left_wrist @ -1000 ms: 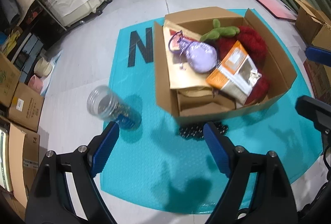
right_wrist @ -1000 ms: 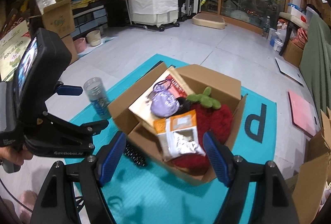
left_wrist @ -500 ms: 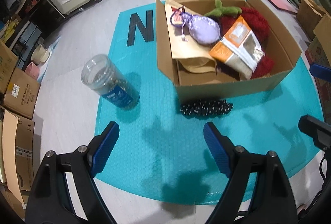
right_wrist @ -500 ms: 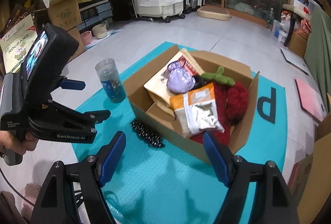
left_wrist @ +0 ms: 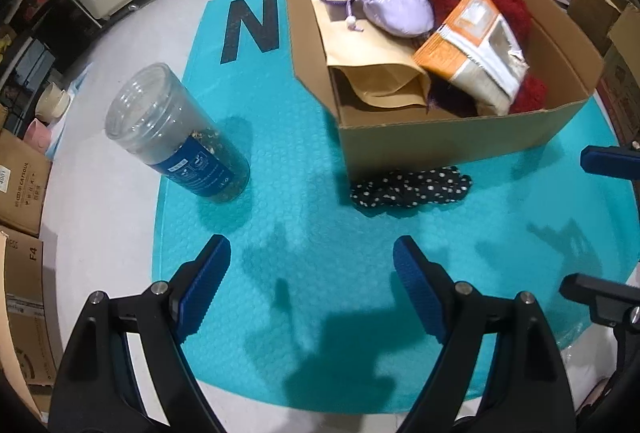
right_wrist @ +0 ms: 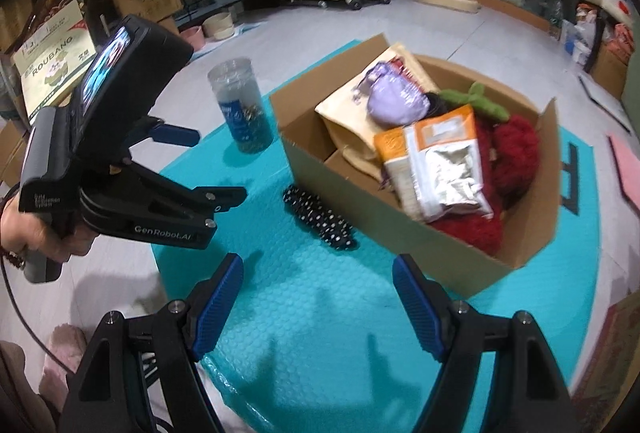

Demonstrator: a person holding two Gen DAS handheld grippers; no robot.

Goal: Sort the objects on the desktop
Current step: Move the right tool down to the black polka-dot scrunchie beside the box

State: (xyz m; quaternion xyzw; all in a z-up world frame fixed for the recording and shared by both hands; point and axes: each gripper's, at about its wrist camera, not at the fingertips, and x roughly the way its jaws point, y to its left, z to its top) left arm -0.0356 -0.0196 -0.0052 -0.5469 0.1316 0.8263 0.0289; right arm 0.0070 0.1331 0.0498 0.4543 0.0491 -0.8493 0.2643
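Beyond the fingers: matt corrugated cardboard box (left_wrist: 460,141), clear glossy plastic jar (left_wrist: 176,133), bubbled teal mat (left_wrist: 320,273), fuzzy red plush (right_wrist: 516,149)

Jar (left_wrist: 176,137) left of box (left_wrist: 460,141)

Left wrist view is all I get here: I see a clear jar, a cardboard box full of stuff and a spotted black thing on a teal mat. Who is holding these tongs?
Observer: A person. In the right wrist view a hand grips the handle of the left tongs, with a bead bracelet at the wrist.
Operator: Is there a screen on that tool?
Observer: Yes, a lit phone-like display sits on its top, facing the holder.
Operator: Any letter on the mat besides the N?
Observer: Yes, a dark letter is printed beyond the cardboard box, partly hidden by it.
Operator: Are the other tongs holding anything?
Observer: No, the right tongs are open over bare teal mat.
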